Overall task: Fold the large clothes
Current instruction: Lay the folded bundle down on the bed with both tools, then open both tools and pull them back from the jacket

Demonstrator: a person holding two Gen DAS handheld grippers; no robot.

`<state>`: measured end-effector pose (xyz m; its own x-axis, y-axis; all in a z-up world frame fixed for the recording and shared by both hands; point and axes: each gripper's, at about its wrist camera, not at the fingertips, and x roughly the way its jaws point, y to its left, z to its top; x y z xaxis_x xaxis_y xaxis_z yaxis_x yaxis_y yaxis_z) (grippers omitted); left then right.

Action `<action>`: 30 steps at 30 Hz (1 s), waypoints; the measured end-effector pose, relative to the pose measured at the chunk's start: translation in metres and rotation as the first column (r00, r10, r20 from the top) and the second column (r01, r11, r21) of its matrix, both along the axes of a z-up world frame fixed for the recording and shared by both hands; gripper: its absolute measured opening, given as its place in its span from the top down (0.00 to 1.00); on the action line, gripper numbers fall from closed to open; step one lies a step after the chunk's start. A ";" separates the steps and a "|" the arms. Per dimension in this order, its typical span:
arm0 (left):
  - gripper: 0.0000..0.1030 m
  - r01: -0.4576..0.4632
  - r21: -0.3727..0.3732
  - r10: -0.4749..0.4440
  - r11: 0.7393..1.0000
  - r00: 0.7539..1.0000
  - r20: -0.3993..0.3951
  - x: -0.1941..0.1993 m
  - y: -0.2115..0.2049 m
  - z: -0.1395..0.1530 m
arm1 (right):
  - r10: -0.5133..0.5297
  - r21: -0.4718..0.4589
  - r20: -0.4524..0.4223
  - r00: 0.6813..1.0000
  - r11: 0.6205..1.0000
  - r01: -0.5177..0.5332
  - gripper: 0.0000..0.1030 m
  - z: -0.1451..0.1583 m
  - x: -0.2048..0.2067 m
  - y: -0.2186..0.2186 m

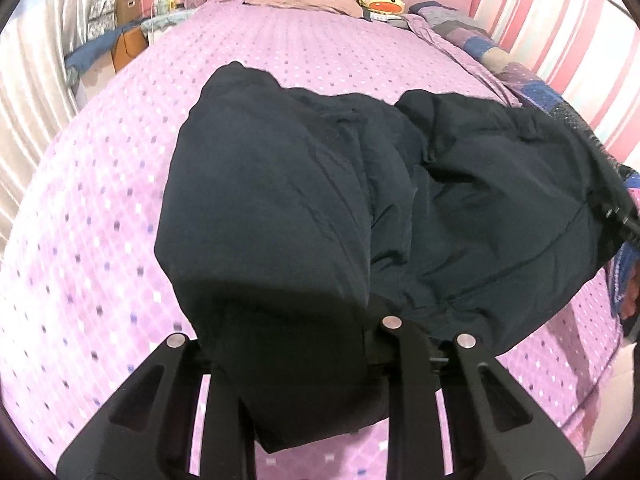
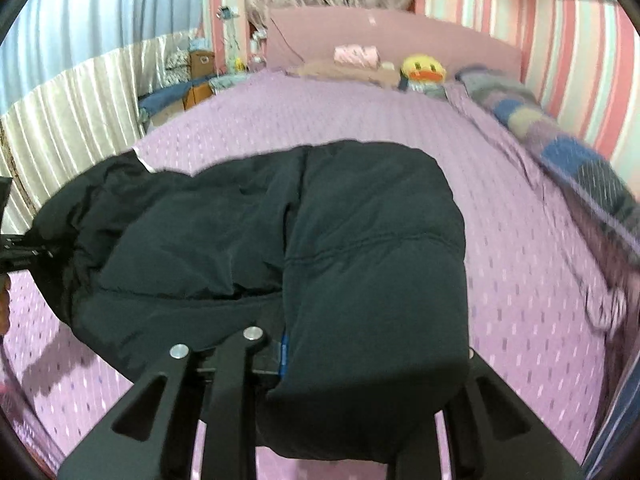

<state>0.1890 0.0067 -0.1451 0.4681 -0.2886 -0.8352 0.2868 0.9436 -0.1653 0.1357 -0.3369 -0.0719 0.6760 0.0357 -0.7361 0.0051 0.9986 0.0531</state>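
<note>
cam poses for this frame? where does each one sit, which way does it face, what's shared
Left wrist: on the left gripper, angled down along its fingers toward the headboard; the dark jacket drapes over the fingers. The right gripper shows at the right edge.
Right wrist: on the right gripper, angled down the same way; the left gripper and part of a hand show at the left edge.
Shared: the jacket, purple bed cover, duck plush, striped wall.

light: bright, even | blur: right wrist view smeared, left sharper | edges: fisheye-bent, dark corners
</note>
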 end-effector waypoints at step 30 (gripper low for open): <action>0.06 -0.175 -0.067 0.178 0.982 0.982 0.056 -0.041 0.094 -0.042 | -0.433 0.059 -0.034 0.901 0.899 0.434 0.12 -0.065 -0.082 -0.005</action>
<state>0.1485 0.1008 -0.1872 0.5660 -0.2466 -0.7866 0.1281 0.9689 -0.2116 0.0537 -0.3414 -0.1374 0.6209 -0.2109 -0.7550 0.4386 0.8917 0.1117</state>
